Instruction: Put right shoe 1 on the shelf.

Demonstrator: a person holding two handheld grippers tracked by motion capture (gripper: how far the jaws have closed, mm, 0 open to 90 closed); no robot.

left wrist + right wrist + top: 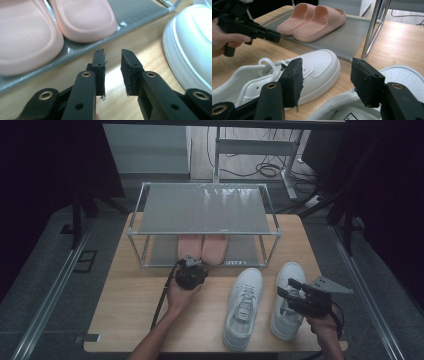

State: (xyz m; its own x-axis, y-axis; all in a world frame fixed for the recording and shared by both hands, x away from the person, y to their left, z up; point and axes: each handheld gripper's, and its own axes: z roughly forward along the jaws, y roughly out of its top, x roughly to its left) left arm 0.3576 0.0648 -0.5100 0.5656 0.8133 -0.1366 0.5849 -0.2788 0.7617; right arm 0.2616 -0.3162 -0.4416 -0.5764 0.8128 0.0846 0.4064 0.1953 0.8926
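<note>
Slippers, high view: pink pair [202, 248] sits side by side on the lower shelf of the metal rack [145, 210], just ahead of the left gripper [192, 268].
Left gripper, high view: held in the left hand [179, 296], nose pointing at the rack's front edge.
Right gripper, high view: right gripper [287, 289] hovers over the right white sneaker [286, 300]; the left white sneaker [242, 305] lies just to its left.
Left gripper view: jaws slightly apart, nothing between them; slippers [82, 20] just beyond the tips on the grey shelf; bare wooden table [117, 82] under the jaws.
Right gripper view: jaws wide apart, empty; left sneaker [317, 67] behind the near jaw, right sneaker [407, 77] behind the other; slippers [317, 21] farther ahead; left gripper [275, 37] at upper left.
</note>
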